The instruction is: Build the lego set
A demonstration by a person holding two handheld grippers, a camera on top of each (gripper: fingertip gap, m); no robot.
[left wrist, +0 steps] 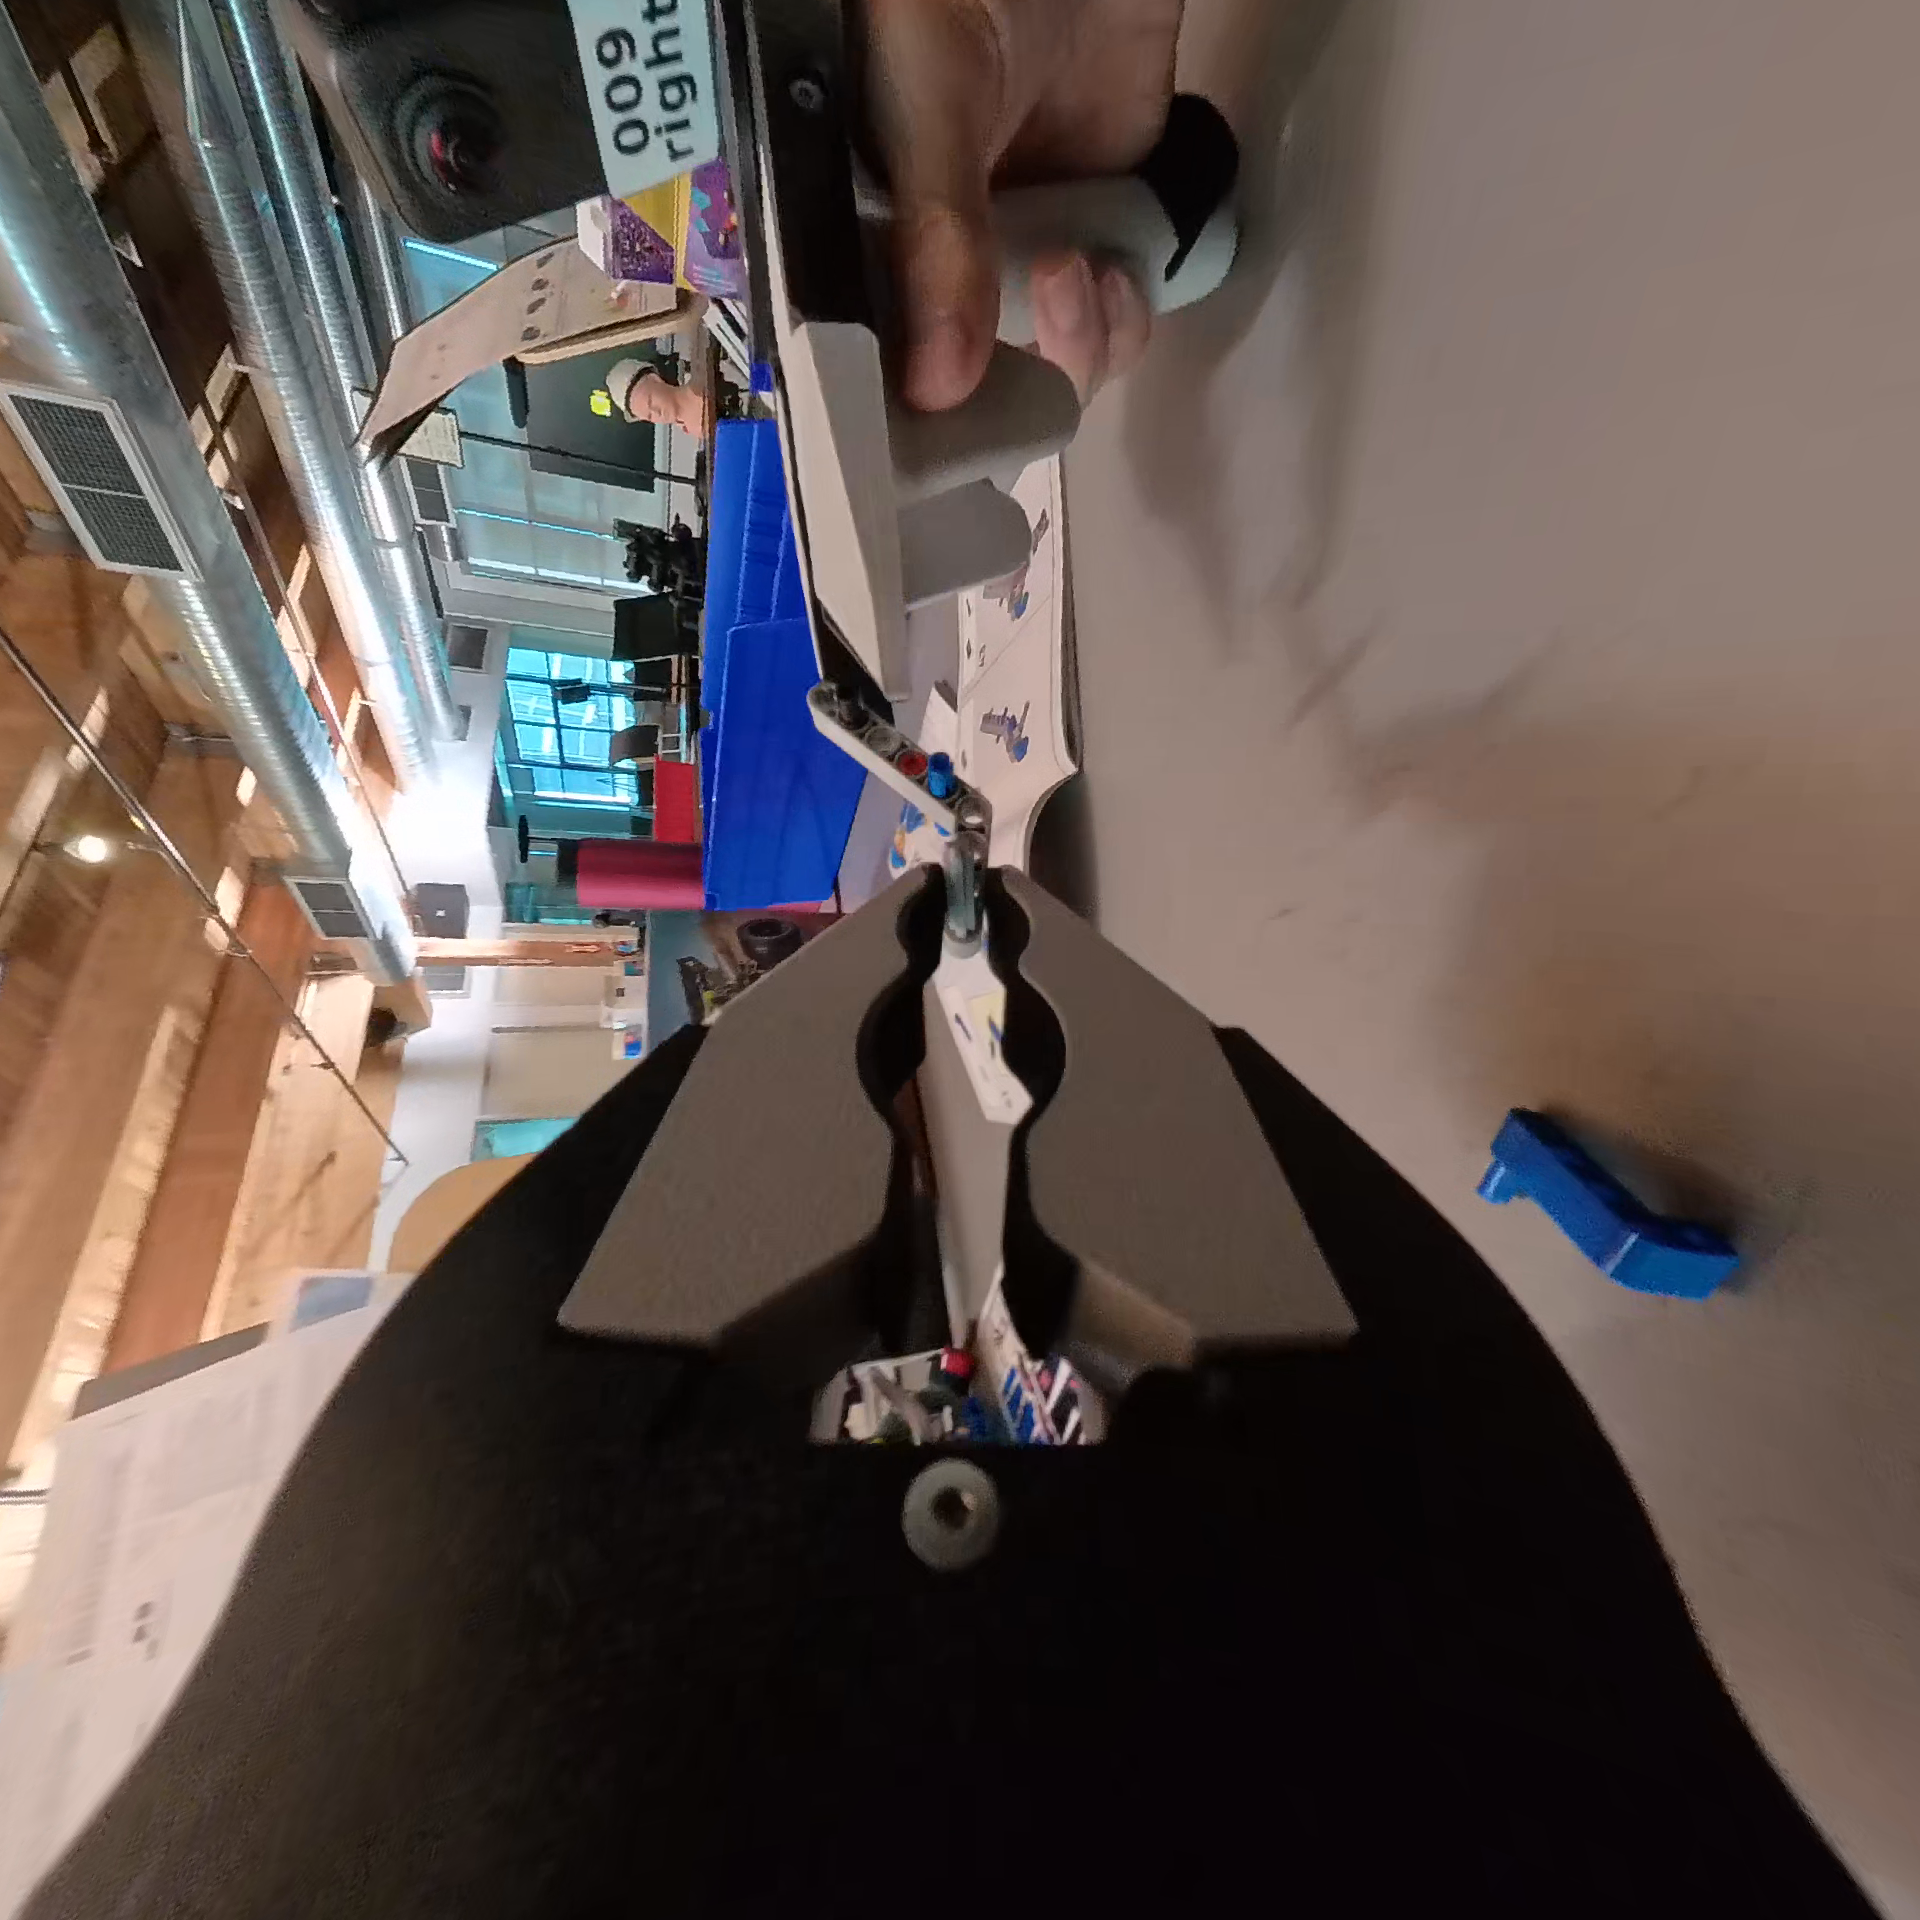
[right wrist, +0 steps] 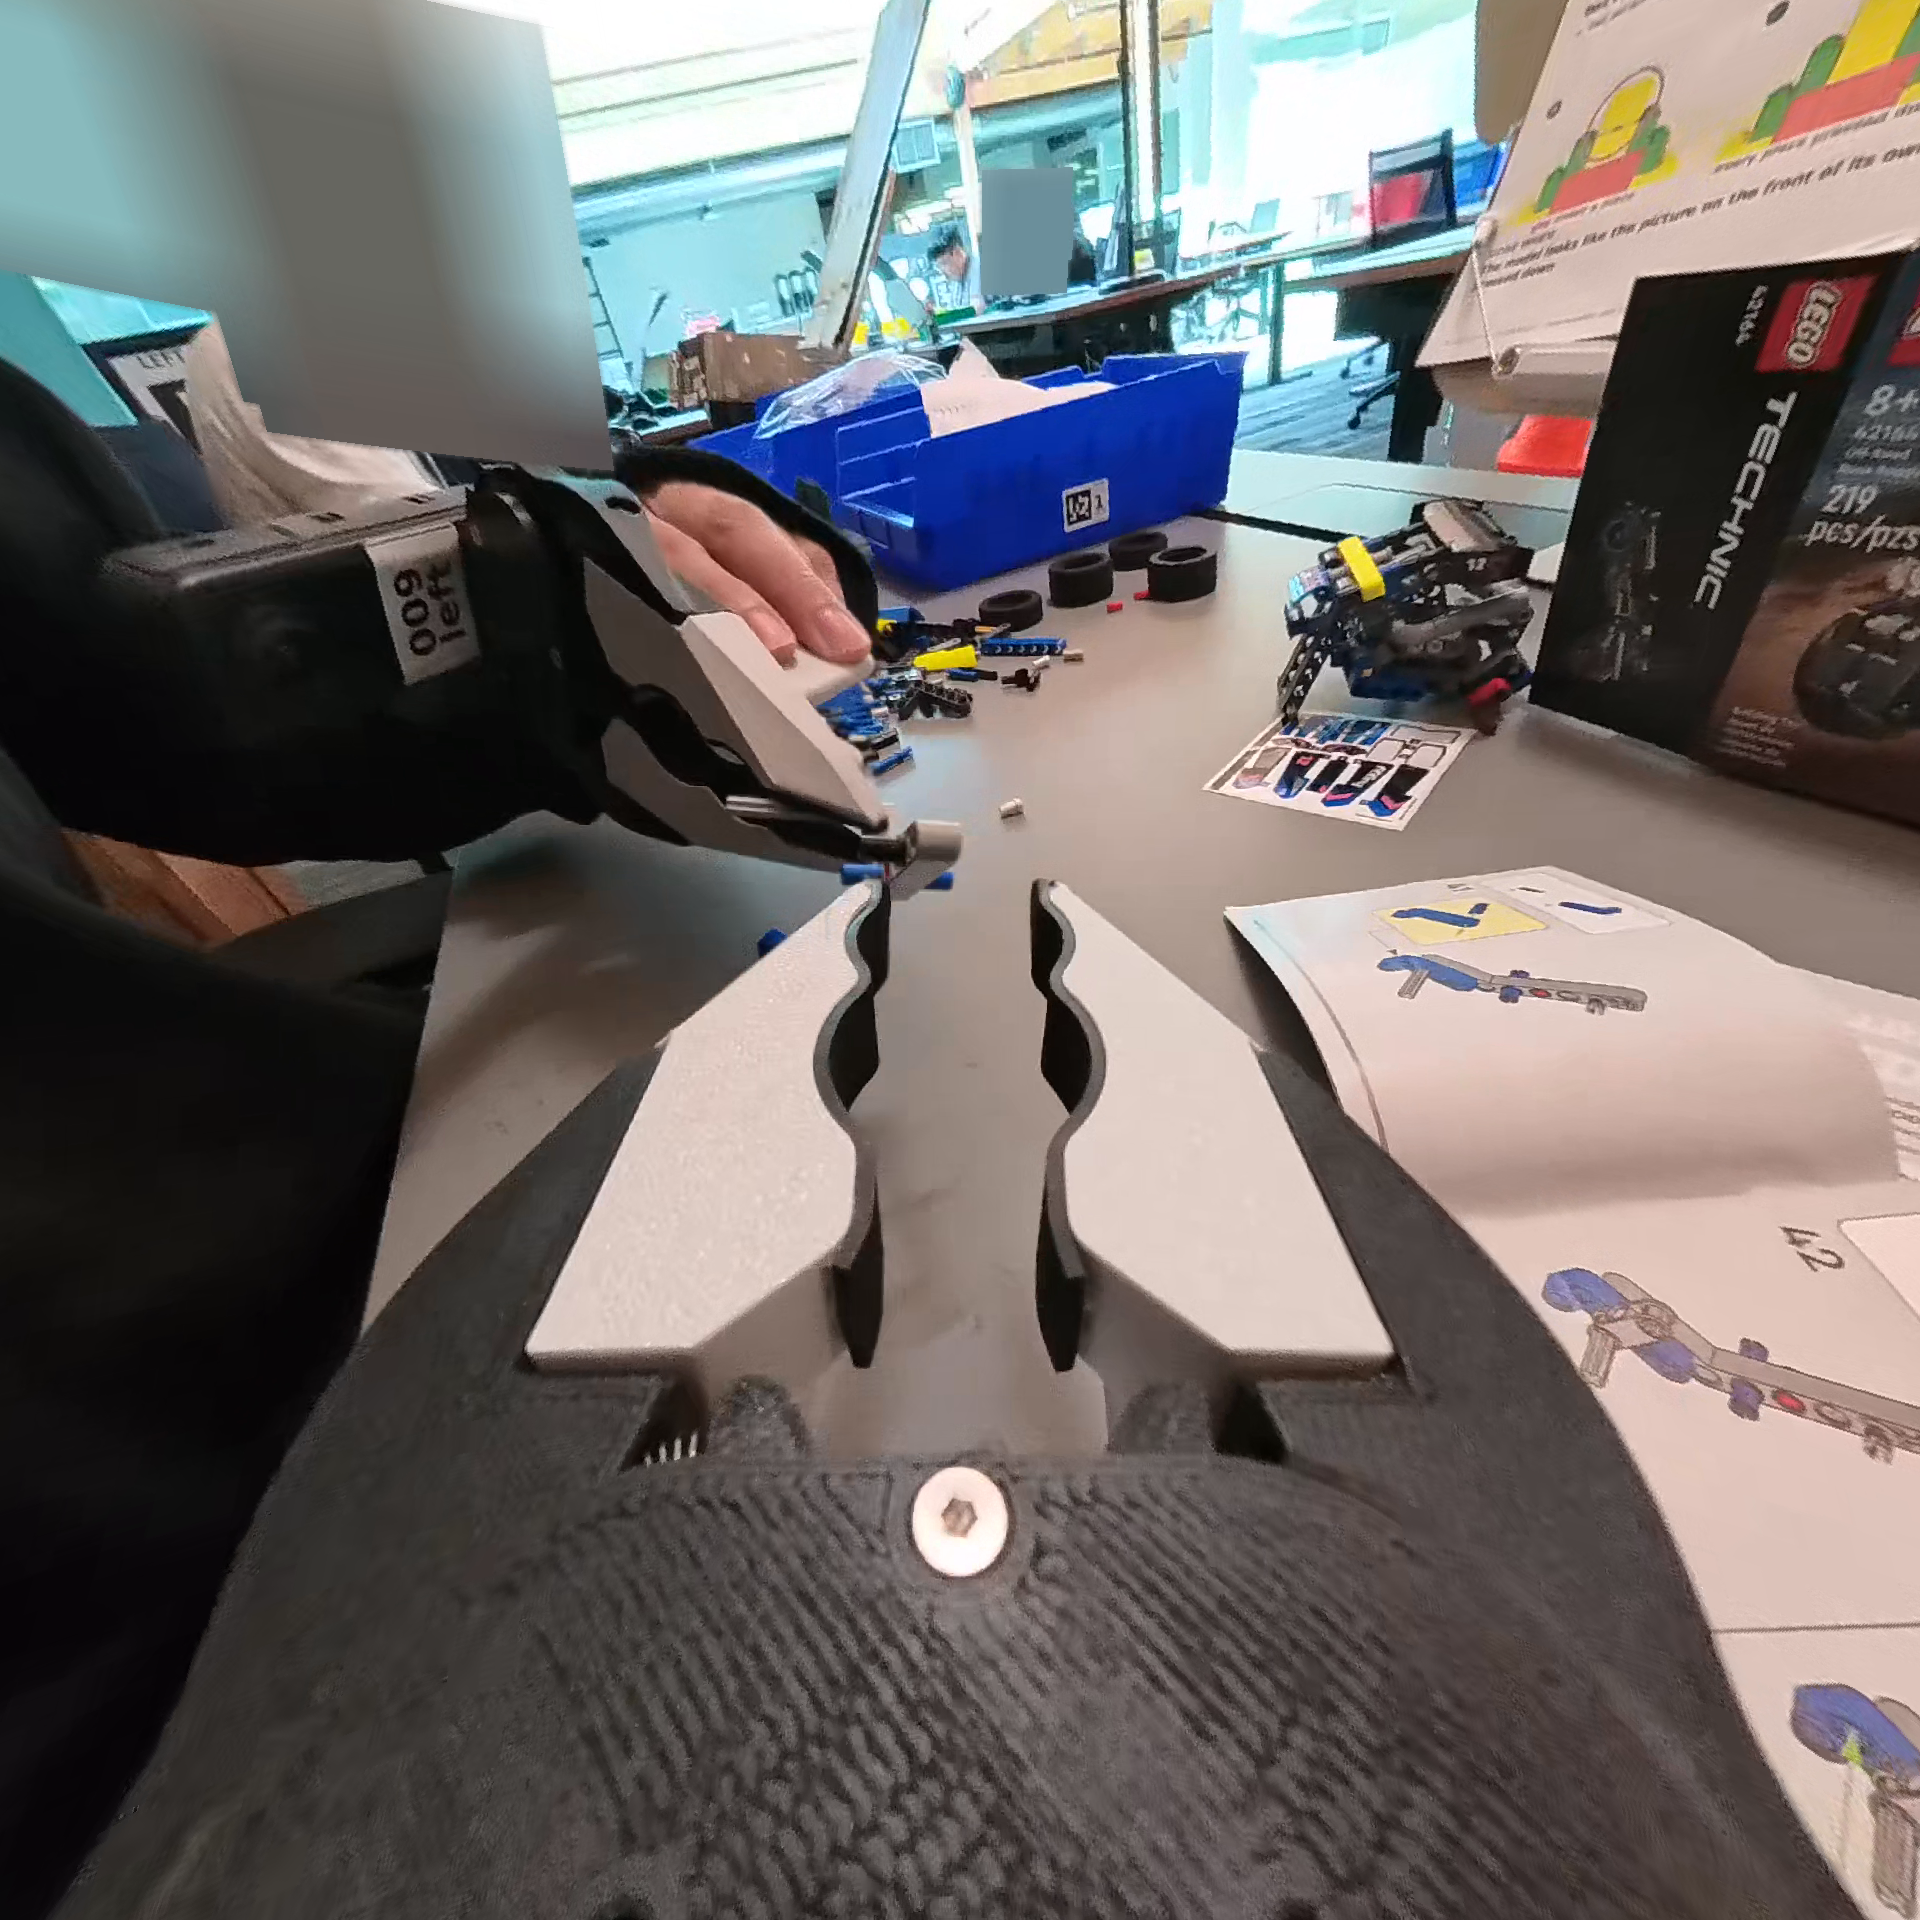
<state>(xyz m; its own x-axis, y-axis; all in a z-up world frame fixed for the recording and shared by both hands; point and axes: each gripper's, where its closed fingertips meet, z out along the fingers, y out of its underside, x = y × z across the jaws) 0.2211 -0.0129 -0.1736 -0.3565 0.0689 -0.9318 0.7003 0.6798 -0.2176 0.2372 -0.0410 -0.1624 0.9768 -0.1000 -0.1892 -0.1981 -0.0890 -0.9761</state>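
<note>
Grey tabletop (right wrist: 1091,727) crowded: blue bin (right wrist: 997,468), tyres (right wrist: 1081,577), loose pieces (right wrist: 935,675), half-built model (right wrist: 1403,613), open instruction booklet (right wrist: 1558,1091). Left gripper (left wrist: 961,894) pinches a grey beam assembly (left wrist: 904,764) at its tip; its far end hides behind the right gripper (right wrist: 961,904), whose jaws stand apart, empty.

Right gripper (right wrist: 961,914) jaws apart, empty; left gripper (right wrist: 902,854) pinching grey beam (right wrist: 928,854).

A grey desk (right wrist: 1091,748) carries a blue bin (right wrist: 997,468), three black tyres (right wrist: 1081,577), scattered small parts (right wrist: 935,675), a part-built model (right wrist: 1403,623), a sticker sheet (right wrist: 1340,769), an open instruction booklet (right wrist: 1558,1091) and a dark set box (right wrist: 1745,520). A blue piece (left wrist: 1605,1210) lies apart.
</note>
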